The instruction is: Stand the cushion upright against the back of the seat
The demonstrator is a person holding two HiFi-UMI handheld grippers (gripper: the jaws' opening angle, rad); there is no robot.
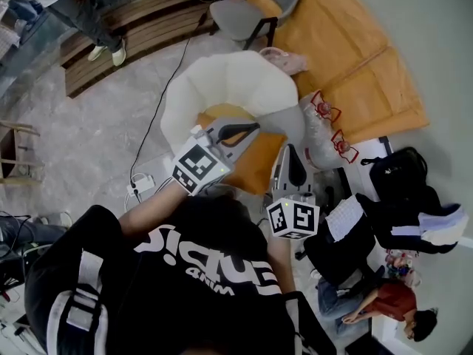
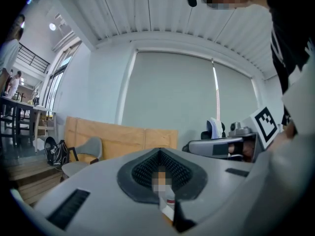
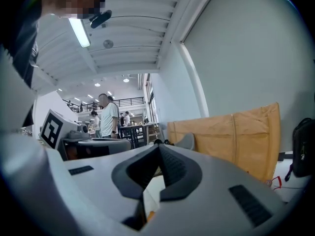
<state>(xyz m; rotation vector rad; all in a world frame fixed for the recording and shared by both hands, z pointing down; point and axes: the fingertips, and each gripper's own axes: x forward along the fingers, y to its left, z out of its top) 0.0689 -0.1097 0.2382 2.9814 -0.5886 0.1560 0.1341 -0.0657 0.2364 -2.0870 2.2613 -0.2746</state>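
Observation:
A cream armchair (image 1: 229, 87) stands in front of me in the head view. An orange cushion (image 1: 256, 167) lies on its seat, partly hidden by both grippers. My left gripper (image 1: 251, 129) hovers over the cushion with its jaws shut and nothing visible between them. My right gripper (image 1: 290, 154) is at the cushion's right edge, also shut. The left gripper view shows the left gripper (image 2: 160, 154) closed, pointing about level at a far wall. The right gripper view shows the right gripper (image 3: 158, 149) closed too. Whether either tool touches the cushion cannot be told.
A grey chair (image 1: 255, 9) and cardboard sheets (image 1: 347, 58) lie beyond the armchair. Clear bags with red handles (image 1: 325, 132) sit at its right, with a black backpack (image 1: 403, 172) farther right. A power strip and cable (image 1: 140, 186) lie left. A person (image 1: 384, 302) sits lower right.

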